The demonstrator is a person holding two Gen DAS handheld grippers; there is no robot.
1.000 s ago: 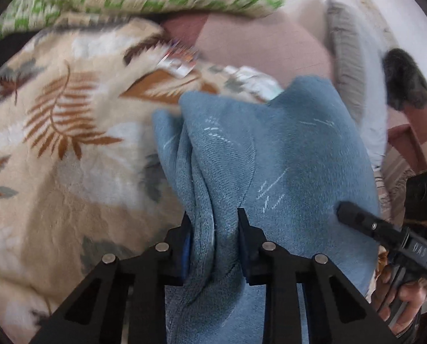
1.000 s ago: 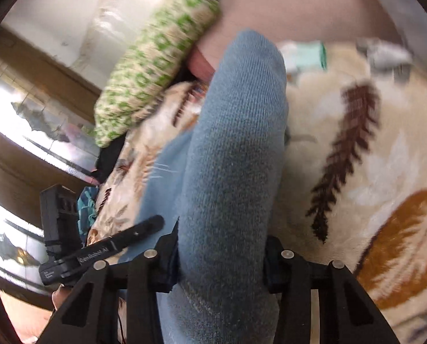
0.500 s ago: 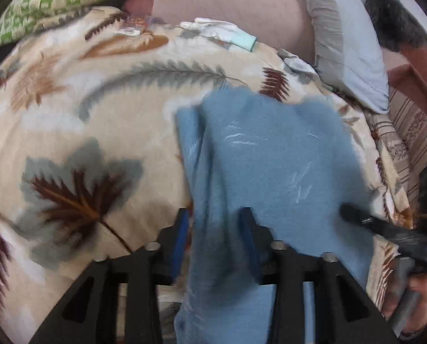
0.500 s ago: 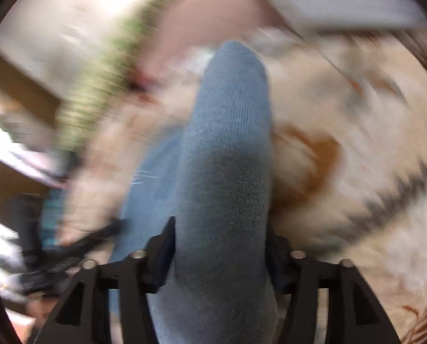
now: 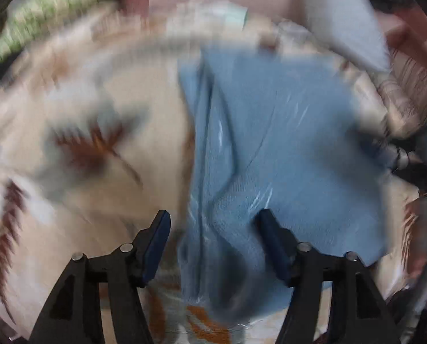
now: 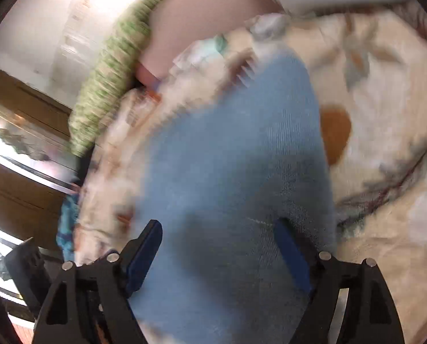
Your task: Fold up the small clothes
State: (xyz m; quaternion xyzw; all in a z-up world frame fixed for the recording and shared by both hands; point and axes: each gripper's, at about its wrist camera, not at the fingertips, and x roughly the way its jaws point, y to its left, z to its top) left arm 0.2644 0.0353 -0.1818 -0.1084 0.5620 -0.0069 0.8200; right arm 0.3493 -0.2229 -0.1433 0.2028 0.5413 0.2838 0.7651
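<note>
- On the leaf-printed bedspread [image 5: 78, 132], the blue garment [image 5: 285, 132] lay spread out, with lengthwise folds bunched along its left edge in the left wrist view.
- The left gripper [image 5: 213, 223] stood over the near end of the garment. Its jaws had just been opening and were spread; the bunched fold lay between them, and the left pad was clear of the cloth. Whether the right pad touched the fabric could not be told through the blur.
- The right gripper [image 6: 219, 232] stood over the other side of the garment [image 6: 227, 172]. Its jaws had just been opening and were spread wide, with blue cloth filling the gap between them; the pads did not appear to pinch it.
- A green-patterned pillow [image 5: 61, 3] lay at the far edge of the bedspread, beside a pink cushion [image 6: 202, 17].
- A small white and teal item [image 5: 210, 14] rested on the bedspread beyond the garment.
- A grey pillow [image 5: 345, 20] lay at the far right in the left wrist view.
- Both views were motion-blurred.
</note>
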